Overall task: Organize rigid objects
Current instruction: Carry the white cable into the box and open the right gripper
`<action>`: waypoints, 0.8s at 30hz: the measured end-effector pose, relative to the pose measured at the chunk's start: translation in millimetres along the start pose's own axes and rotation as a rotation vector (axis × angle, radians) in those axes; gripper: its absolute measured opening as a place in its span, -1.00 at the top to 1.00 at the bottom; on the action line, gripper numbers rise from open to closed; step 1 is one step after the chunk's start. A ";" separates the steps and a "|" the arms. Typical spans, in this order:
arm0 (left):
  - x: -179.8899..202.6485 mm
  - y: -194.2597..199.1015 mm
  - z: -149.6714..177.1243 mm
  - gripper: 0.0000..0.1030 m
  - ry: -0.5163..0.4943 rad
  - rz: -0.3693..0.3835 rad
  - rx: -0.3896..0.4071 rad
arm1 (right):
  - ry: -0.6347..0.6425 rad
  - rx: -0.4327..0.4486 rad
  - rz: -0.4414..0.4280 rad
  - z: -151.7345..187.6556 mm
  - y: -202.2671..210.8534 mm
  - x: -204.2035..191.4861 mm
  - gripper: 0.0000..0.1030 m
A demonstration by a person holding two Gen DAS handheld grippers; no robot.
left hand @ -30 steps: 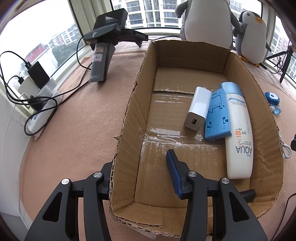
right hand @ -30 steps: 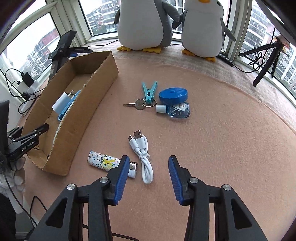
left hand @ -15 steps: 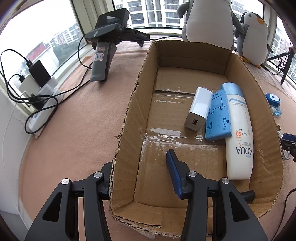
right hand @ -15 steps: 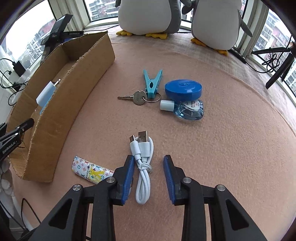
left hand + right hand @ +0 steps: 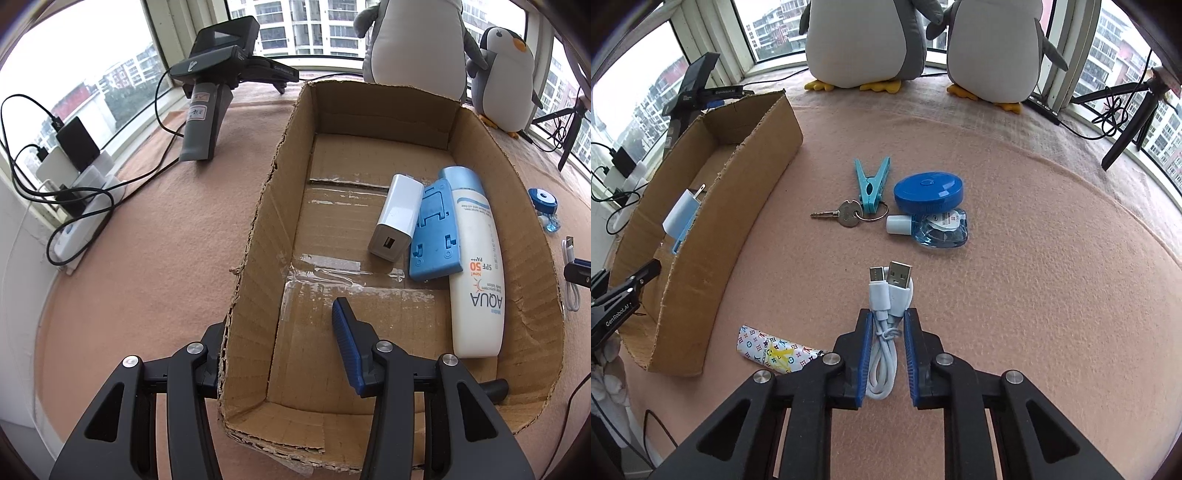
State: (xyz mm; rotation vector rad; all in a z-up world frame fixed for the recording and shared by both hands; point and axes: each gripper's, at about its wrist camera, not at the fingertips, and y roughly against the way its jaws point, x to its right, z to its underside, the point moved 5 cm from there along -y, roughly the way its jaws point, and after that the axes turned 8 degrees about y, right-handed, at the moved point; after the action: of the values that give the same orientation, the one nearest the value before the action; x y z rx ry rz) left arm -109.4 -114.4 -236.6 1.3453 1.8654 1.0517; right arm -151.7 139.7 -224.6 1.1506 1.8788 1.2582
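Inside cardboard box [image 5: 255, 236]: charger [image 5: 397, 218], blue stand [image 5: 436, 236], sunscreen bottle [image 5: 476, 266] are lying packed. Left gripper [image 5: 280, 343] is straddling the box's 9 o'clock wall, wide open. Right gripper [image 5: 885, 354] is closing around white cable [image 5: 886, 306], probably not yet clamped. Peg, key, tape, bottle are waiting at 12 o'clock.
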 end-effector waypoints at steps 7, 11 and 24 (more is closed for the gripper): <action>0.5 -0.1 0.9 0.11 0.002 0.003 -0.001 | 0.017 0.075 -0.050 -17.7 28.7 -25.9 0.71; 0.5 -0.1 0.7 0.11 0.002 0.004 -0.001 | 0.050 0.125 -0.099 -31.1 46.1 -52.2 0.71; 1.2 -0.4 0.2 0.11 0.007 0.005 -0.001 | 0.087 0.131 -0.292 -48.1 49.7 -132.6 0.71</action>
State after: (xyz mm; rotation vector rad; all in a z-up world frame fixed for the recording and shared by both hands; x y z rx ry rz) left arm -109.8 -113.2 -237.1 1.3485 1.8666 1.0609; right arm -115.9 10.2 -159.0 0.8559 2.1300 1.0502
